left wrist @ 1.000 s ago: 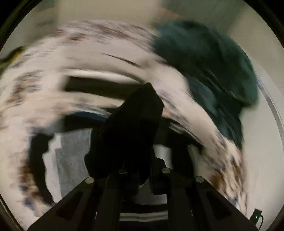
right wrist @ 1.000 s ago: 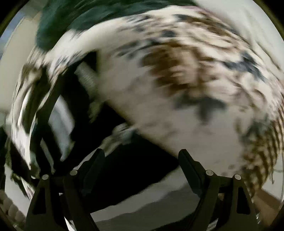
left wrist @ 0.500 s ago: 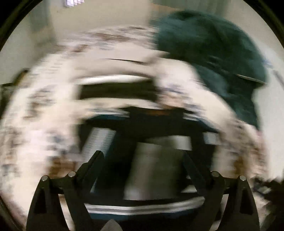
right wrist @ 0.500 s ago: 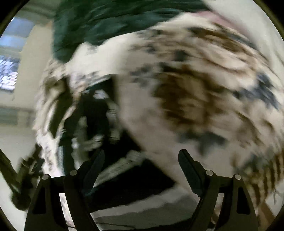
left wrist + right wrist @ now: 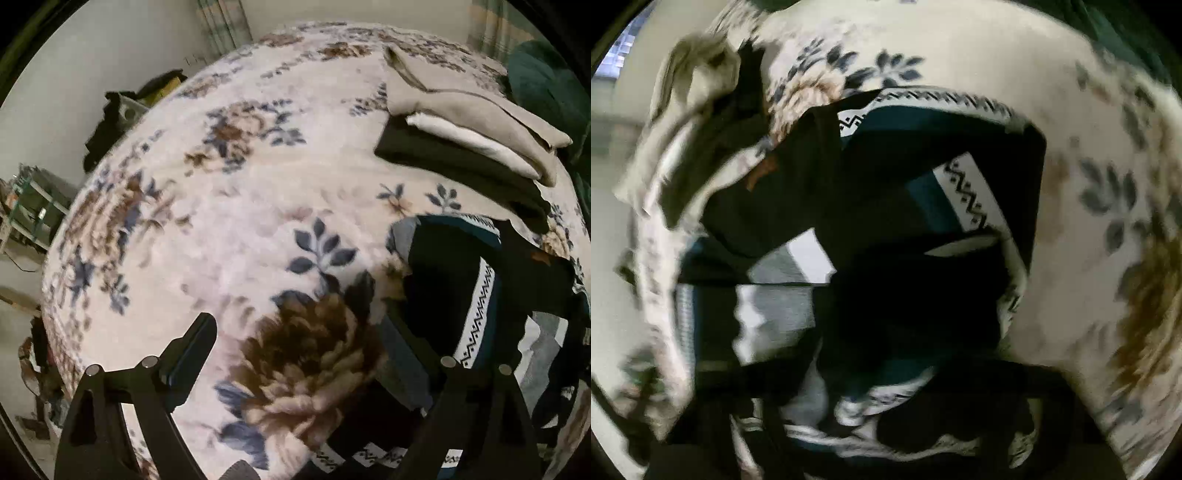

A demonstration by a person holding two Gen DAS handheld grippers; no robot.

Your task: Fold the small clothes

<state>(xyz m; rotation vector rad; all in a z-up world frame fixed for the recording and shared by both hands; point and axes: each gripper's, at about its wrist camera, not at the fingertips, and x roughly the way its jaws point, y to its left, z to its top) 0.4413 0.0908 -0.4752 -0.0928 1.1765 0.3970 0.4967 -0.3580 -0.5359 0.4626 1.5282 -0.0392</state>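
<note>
Dim, motion-blurred, fisheye-warped edges.

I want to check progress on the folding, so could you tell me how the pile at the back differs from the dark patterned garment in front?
The folded stack lies flat in neat layers of tan, white and black; the patterned garment is rumpled, with loose folds. The stack's pieces are plain; the garment has white zigzag bands. Both rest on the floral blanket.

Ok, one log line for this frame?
left gripper: open, empty | right gripper: blurred, unclear | dark patterned garment: crumpled on floral blanket | folded stack: behind
</note>
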